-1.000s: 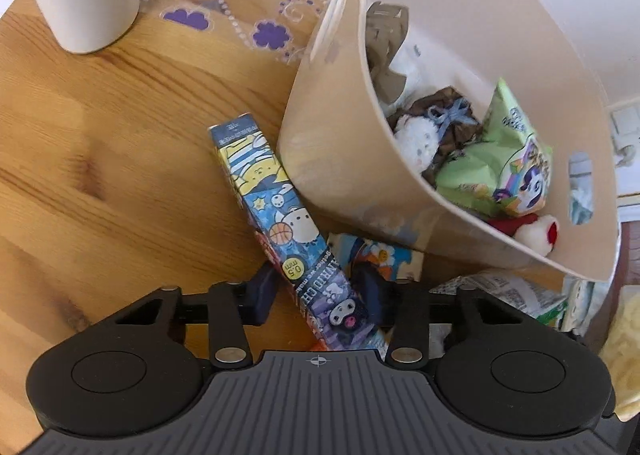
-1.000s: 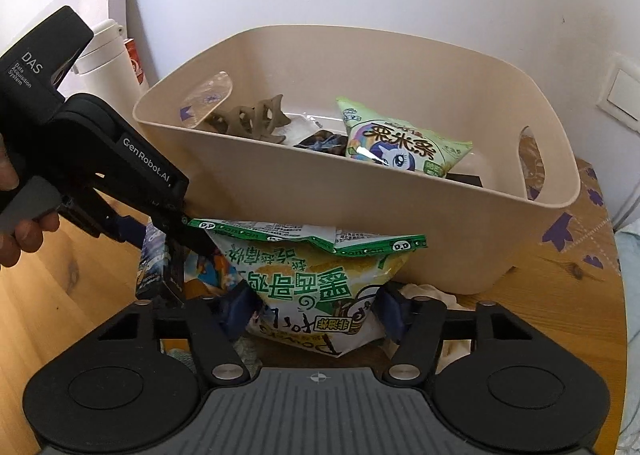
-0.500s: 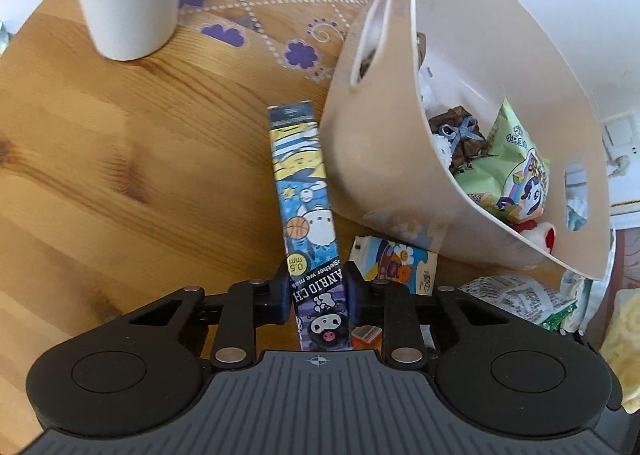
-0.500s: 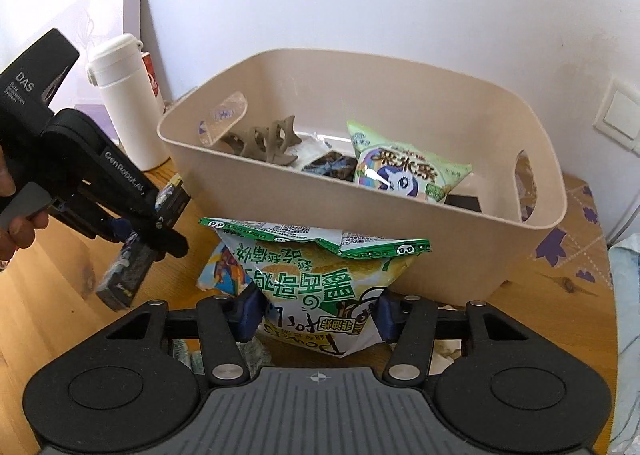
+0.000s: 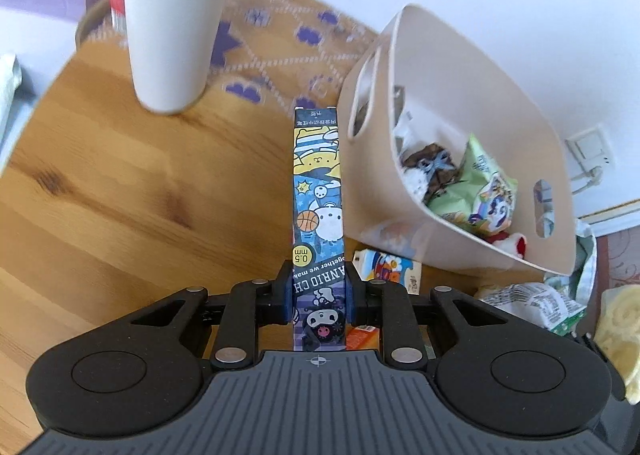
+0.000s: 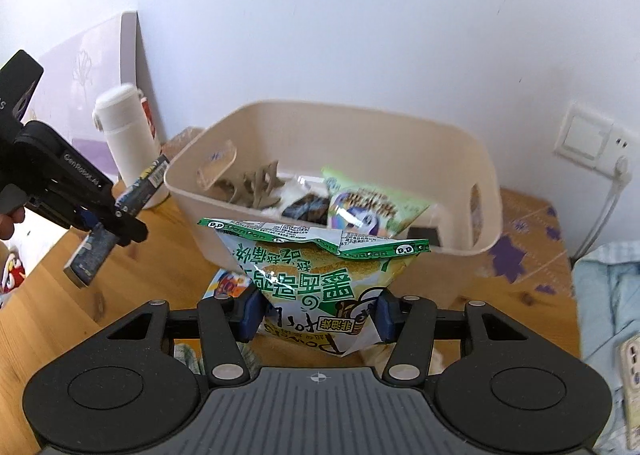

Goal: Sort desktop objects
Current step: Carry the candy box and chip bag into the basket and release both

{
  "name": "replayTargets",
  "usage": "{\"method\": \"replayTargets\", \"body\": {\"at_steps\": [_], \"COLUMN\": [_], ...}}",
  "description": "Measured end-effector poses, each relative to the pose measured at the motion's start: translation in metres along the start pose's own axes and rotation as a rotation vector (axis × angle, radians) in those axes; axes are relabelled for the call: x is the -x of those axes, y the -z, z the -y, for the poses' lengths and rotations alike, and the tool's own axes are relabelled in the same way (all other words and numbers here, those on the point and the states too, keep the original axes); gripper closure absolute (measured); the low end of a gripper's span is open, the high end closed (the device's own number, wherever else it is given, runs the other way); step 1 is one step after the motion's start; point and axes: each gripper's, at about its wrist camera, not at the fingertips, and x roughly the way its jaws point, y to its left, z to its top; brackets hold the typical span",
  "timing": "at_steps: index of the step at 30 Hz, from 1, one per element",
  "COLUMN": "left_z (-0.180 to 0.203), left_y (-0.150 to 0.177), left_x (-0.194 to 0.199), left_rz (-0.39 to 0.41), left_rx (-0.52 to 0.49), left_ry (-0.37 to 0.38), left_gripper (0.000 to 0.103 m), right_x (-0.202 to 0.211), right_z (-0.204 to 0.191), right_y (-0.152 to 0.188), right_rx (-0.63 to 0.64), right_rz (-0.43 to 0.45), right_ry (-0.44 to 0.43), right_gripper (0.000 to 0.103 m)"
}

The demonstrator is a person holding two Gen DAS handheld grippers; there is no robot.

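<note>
The left gripper [image 5: 319, 297] was clamped on the near end of a long, narrow blue cardboard box printed with cartoon characters [image 5: 318, 191], its jaws pressed flat against the box's two long sides so that the box stuck straight out ahead, clear of the round wooden table [image 5: 100, 191]. Seen from the right wrist, the same box hung tilted in the air at about nine o'clock from the beige plastic storage bin [image 6: 452, 159].

The right gripper [image 6: 318, 315] was closed on the lower part of a crinkly green-and-white snack bag [image 6: 320, 275], pinching it across its width; the grip low on the bag left its sealed top edge standing free, just in front of the bin's near wall.

The bin, at one o'clock in the left view, already held a pale green snack packet [image 6: 372, 207] and some small dark items. A tall white flask [image 5: 172, 23] stood at eleven o'clock, well apart from the bin. Both held things were probably bound for the bin, neither yet over its rim.
</note>
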Motion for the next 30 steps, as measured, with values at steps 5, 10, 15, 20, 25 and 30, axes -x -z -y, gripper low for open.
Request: {"method": "replayTargets", "body": {"at_steps": [5, 10, 15, 20, 25, 30], "left_z": [0.014, 0.031, 0.054, 0.076, 0.097, 0.117], "left_y": [-0.002, -0.013, -0.032, -0.053, -0.069, -0.075], "left_x": [0.03, 0.055, 0.07, 0.074, 0.062, 0.037], "left_rz": [0.067, 0.139, 0.198, 0.228, 0.227, 0.215], "left_rx": [-0.122, -0.2, -0.272, -0.294, -0.269, -0.278], "left_ry": [0.002, 0.032, 0.036, 0.043, 0.061, 0.058], "left_gripper": [0.08, 0.08, 0.08, 0.08, 0.08, 0.08], "right_x": [0.021, 0.033, 0.033, 0.025, 0.005, -0.019], "right_z": [0.014, 0.029, 0.045, 0.057, 0.063, 0.061], "right_y": [-0.016, -0.037, -0.061, -0.079, -0.095, -0.096], "right_rx": [-0.004, -0.01, -0.017, -0.021, -0.009, 0.006], "right_rz": [0.06, 0.119, 0.158, 0.17, 0.16, 0.124], "right_ry": [0.023, 0.057, 0.095, 0.113, 0.12, 0.117], "right_gripper": [0.052, 0.052, 0.052, 0.052, 0.052, 0.051]}}
